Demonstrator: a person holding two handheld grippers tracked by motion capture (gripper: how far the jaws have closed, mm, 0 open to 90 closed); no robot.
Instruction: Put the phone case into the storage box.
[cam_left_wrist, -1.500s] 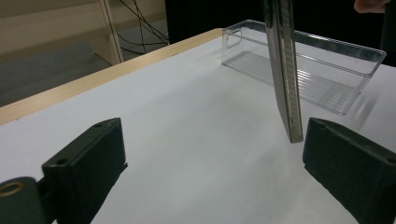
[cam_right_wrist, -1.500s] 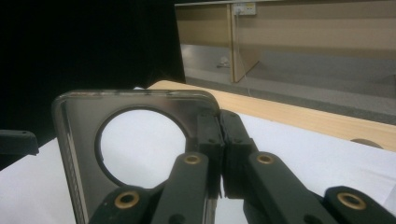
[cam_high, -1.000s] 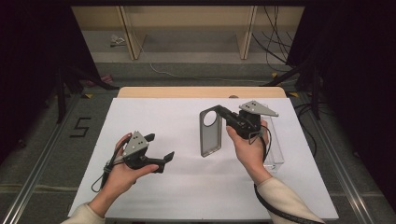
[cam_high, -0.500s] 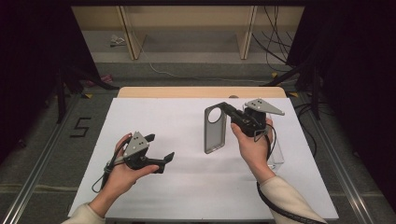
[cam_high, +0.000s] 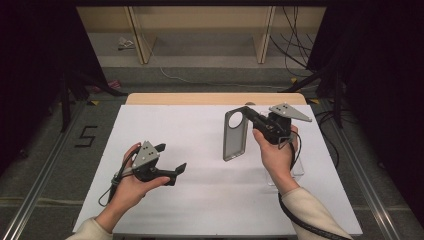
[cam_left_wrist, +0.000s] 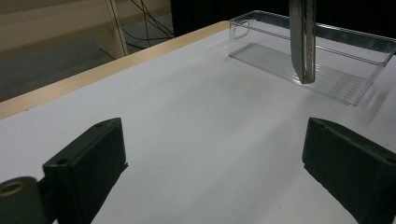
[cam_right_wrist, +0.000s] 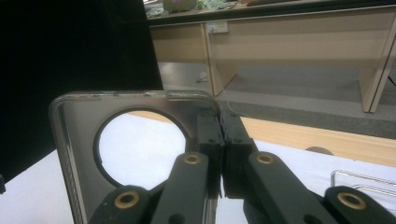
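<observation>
Right hand-held gripper (cam_right_wrist: 222, 154): black jaws closed on edge of grey phone case (cam_right_wrist: 140, 105), beside its round camera cutout. Case upright, filling left foreground. White surface (cam_right_wrist: 289, 158) below, wooden edge strip beyond. Clear tray (cam_right_wrist: 364, 179) corner at lower right. Wooden shelving (cam_right_wrist: 299, 42) behind; dark curtain at left.

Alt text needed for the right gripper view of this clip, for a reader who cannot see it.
The right gripper, its black jaws shut, pinches the edge of a grey phone case beside its round camera hole, held above the white table. A clear tray's rim shows at lower right.
</observation>
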